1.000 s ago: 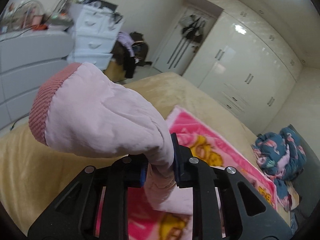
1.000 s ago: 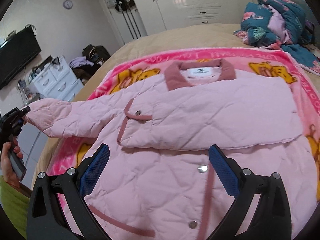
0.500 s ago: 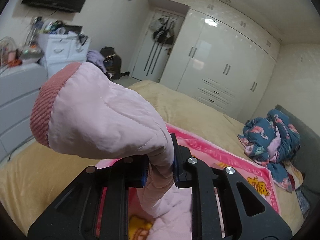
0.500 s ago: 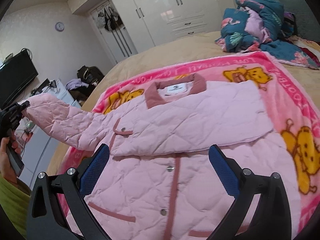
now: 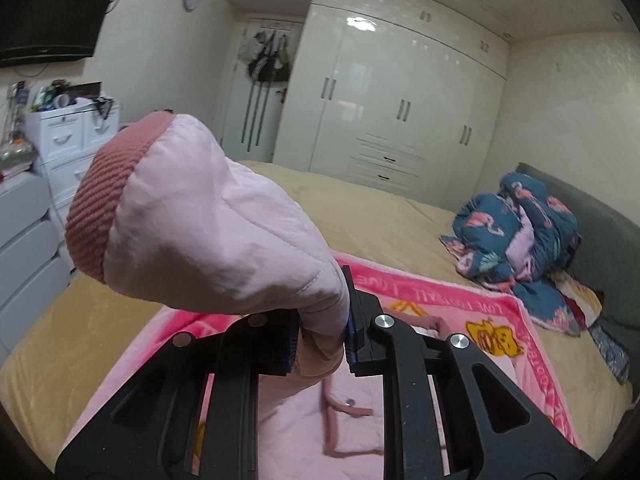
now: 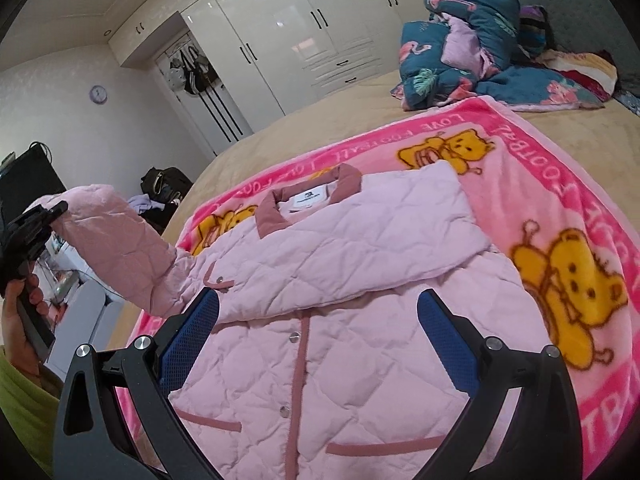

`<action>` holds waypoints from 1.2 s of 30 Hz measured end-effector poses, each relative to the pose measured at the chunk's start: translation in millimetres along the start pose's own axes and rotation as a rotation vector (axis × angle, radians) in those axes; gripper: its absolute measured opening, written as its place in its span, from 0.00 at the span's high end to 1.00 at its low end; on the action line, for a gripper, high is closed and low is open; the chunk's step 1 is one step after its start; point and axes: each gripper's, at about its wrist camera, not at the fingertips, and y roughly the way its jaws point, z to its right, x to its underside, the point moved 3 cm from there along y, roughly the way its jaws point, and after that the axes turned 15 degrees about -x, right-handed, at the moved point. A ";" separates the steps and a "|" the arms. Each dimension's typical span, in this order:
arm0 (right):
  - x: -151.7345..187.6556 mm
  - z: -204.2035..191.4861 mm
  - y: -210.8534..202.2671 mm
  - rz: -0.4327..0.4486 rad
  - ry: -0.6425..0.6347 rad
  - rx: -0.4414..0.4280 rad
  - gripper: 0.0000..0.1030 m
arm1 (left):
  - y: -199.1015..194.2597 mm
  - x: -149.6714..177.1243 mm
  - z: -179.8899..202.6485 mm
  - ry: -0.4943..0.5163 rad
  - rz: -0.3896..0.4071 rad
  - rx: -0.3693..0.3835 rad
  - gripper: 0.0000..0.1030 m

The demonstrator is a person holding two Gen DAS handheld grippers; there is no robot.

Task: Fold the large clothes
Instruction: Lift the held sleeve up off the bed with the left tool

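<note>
currently the left gripper (image 5: 320, 336) has its fingers pinching the sleeve (image 5: 224, 232) just behind the ribbed cuff (image 5: 100, 204), lifted clear of the bed (image 5: 380, 216), while the right gripper (image 6: 316, 340) hovers with fingers spread over the jacket (image 6: 360, 280), which lies buttoned on the pink blanket (image 6: 560, 200). carry the sleeve across the chest, level with the other folded sleeve, and keep it taut. release only once the cuff lies flat.

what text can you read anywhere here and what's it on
"LOVE FOOTBALL" on the pink blanket border, upside down from the right wrist view.
More border letters at the blanket's right edge are cut off, unreadable.
Neck label inside the pink jacket collar: too small.
Wall clock numbers: too small.
</note>
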 end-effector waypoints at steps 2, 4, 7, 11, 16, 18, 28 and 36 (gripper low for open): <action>0.0 4.6 -3.4 0.004 0.009 0.002 0.04 | -0.4 4.3 15.4 0.023 -0.003 0.011 0.90; 0.5 10.3 -7.3 0.011 0.020 0.013 0.04 | -1.6 7.2 27.6 0.040 -0.004 0.022 0.90; 1.3 19.0 -13.5 0.019 0.041 0.016 0.04 | -0.9 13.6 45.9 0.068 -0.010 0.038 0.90; 2.8 30.3 -19.3 0.029 0.062 0.016 0.04 | 1.4 24.9 71.3 0.107 -0.021 0.062 0.90; 4.4 46.0 -25.6 0.037 0.091 0.023 0.04 | 4.1 39.8 99.0 0.142 -0.031 0.105 0.90; 3.9 52.3 -29.3 0.044 0.105 0.030 0.04 | 7.2 47.3 110.5 0.159 -0.045 0.116 0.90; 6.3 78.2 -39.7 0.068 0.159 0.048 0.04 | 19.4 80.5 156.6 0.240 -0.094 0.166 0.90; 8.8 90.2 -38.7 0.062 0.172 0.057 0.04 | 33.2 117.4 187.3 0.317 -0.159 0.201 0.90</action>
